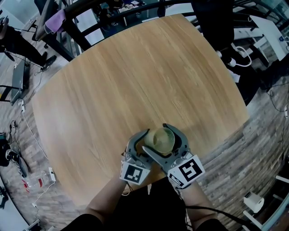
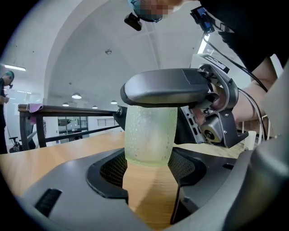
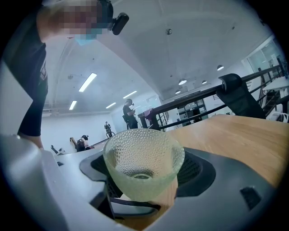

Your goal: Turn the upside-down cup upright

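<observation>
A pale green cup [image 1: 161,140] of bumpy glass is near the round wooden table's [image 1: 135,76] front edge, mouth facing up. My right gripper [image 1: 155,137] is shut on the cup [image 3: 142,167]; its pads press the lower sides, and the open mouth tilts toward its camera. My left gripper [image 1: 143,141] comes in from the left, jaws open on either side of the cup [image 2: 149,135]. Its pads [image 2: 110,169] sit close to the glass without clearly pressing it. One right-gripper jaw lies across the cup's top in the left gripper view. Whether the base touches the table is hidden.
The table's front edge runs just under both grippers. A dark railing [image 1: 104,6] and chairs stand beyond the far edge. Cables and small devices [image 1: 27,135] lie on the floor at the left, white gear [image 1: 253,200] at the right. People stand far off [image 3: 130,113].
</observation>
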